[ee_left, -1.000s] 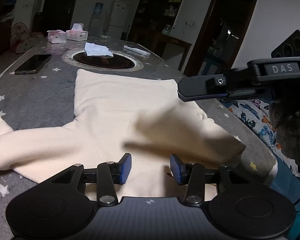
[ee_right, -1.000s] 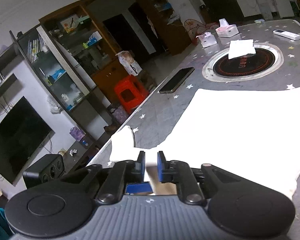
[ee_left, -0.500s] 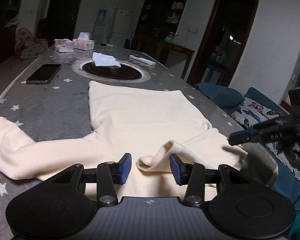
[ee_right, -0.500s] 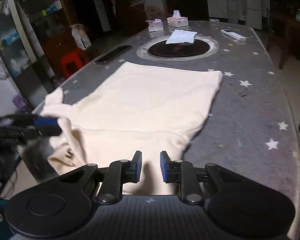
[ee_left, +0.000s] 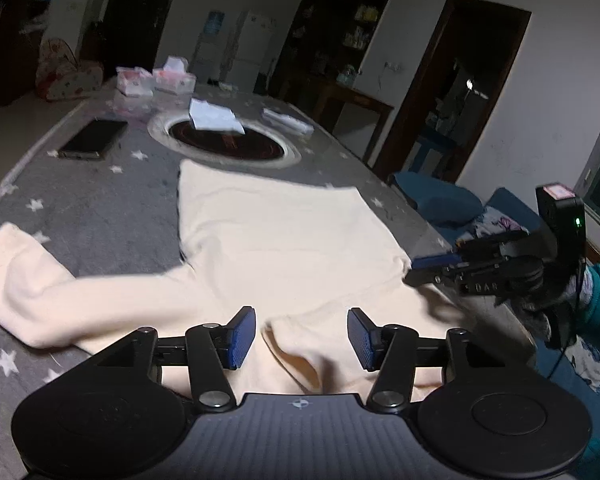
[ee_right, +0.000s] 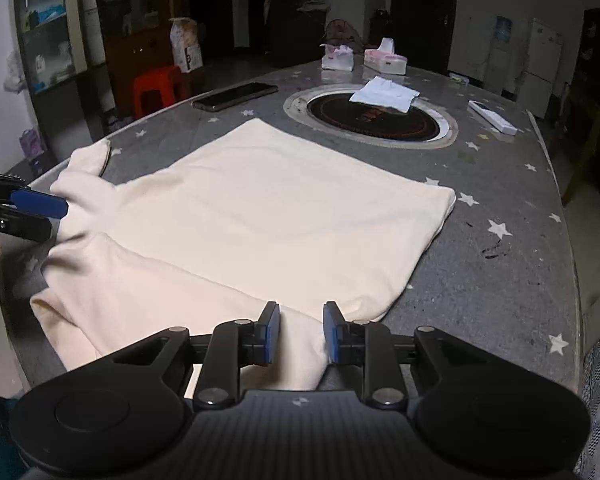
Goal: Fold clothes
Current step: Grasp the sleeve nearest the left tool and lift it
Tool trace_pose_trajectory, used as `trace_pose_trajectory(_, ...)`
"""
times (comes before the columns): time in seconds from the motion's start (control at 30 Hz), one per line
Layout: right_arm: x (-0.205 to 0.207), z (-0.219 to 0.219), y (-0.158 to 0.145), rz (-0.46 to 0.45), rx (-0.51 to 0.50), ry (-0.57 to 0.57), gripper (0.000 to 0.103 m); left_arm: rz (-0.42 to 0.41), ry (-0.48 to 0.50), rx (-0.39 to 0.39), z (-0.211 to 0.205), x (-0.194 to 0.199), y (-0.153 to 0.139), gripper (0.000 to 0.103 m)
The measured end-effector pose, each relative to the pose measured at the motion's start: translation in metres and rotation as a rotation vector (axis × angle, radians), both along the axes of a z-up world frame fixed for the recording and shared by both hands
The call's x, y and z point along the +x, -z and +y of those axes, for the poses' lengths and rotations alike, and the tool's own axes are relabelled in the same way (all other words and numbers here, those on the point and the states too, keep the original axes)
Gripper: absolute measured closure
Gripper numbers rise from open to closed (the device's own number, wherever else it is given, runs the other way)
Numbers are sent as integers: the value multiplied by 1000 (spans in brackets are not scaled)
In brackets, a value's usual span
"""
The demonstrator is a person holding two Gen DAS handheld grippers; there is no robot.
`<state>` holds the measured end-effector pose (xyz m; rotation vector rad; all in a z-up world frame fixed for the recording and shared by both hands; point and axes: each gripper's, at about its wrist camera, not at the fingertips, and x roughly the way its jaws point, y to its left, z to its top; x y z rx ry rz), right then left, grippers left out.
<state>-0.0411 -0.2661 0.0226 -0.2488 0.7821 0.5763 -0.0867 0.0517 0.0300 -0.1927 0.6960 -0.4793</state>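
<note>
**Cream top spread out on the counter**

A cream top (ee_left: 284,240) with long sleeves lies on the grey counter (ee_left: 100,208) with white stars. Its body is flat and smooth, with the bottom edge close to the round black burner (ee_right: 374,116). One sleeve (ee_left: 28,280) reaches out to the left in the left view and ends in a soft bend. The other sleeve (ee_right: 148,292) is folded across the near part of the top, and its end sits bunched up between the fingers of the left hand-held gripper (ee_left: 301,334).

The left hand-held gripper has its fingers wide apart and holds nothing. It hovers over the bunched sleeve end. The right hand-held gripper (ee_right: 301,332) has a smaller gap between its fingers, and cloth lies in that gap. The fingers do not pinch it.

Further away on the counter are a phone (ee_right: 236,96), a white cloth (ee_right: 384,94) on the burner, two tissue boxes (ee_right: 384,60) and a remote (ee_right: 492,117).

One second ago the right hand-held gripper was up high and pinching the sleeve end. Now the sleeve is down on the top and the fingers have let go. The right hand-held gripper has moved out to the right side of the top. Its fingers are a bit wider than half a second ago.
</note>
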Motion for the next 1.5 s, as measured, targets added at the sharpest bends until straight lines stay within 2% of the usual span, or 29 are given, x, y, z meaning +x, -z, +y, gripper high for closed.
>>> trace_pose_trajectory(0.2,3,3,1,-15,-33,-67,80,112,2,33,-15,10,19,51)
trace_pose_trajectory(0.3,6,4,4,-11,-49,-91,80,127,4,25,-17,12,24,70)
trace_pose_trajectory(0.4,10,3,8,0,-49,-103,80,106,2,39,-18,15,22,93)
trace_pose_trajectory(0.47,11,2,8,6,-45,-101,88,76,8,49,-20,16,16,97)
trace_pose_trajectory(0.53,9,0,6,0,-38,-86,96,22,22,70,-23,16,6,98)
trace_pose_trajectory(0.63,6,-5,0,-22,-21,-49,102,-82,28,100,-28,19,-13,99)
trace_pose_trajectory(0.77,3,-15,-1,-42,-8,7,102,-183,25,125,-29,21,-24,99)
trace_pose_trajectory(0.93,5,-20,-1,-31,27,8,96,-119,31,173,-27,27,-3,98)
trace_pose_trajectory(1.03,7,-16,-4,-41,34,-14,93,-87,-16,209,-23,34,5,99)
trace_pose_trajectory(1.1,6,-11,-5,-44,40,-30,93,-105,-13,193,-23,32,1,98)
trace_pose_trajectory(1.13,5,-9,-5,-44,44,-37,92,-115,-10,195,-23,32,-1,95)
trace_pose_trajectory(1.27,-2,-5,-1,-22,51,-30,86,-82,-25,252,-21,33,7,94)
trace_pose_trajectory(1.37,-12,-4,0,-23,58,-24,86,-62,-60,232,-13,28,8,91)
trace_pose_trajectory(1.5,-18,0,0,-24,82,-21,82,-53,-67,162,-11,24,10,91)
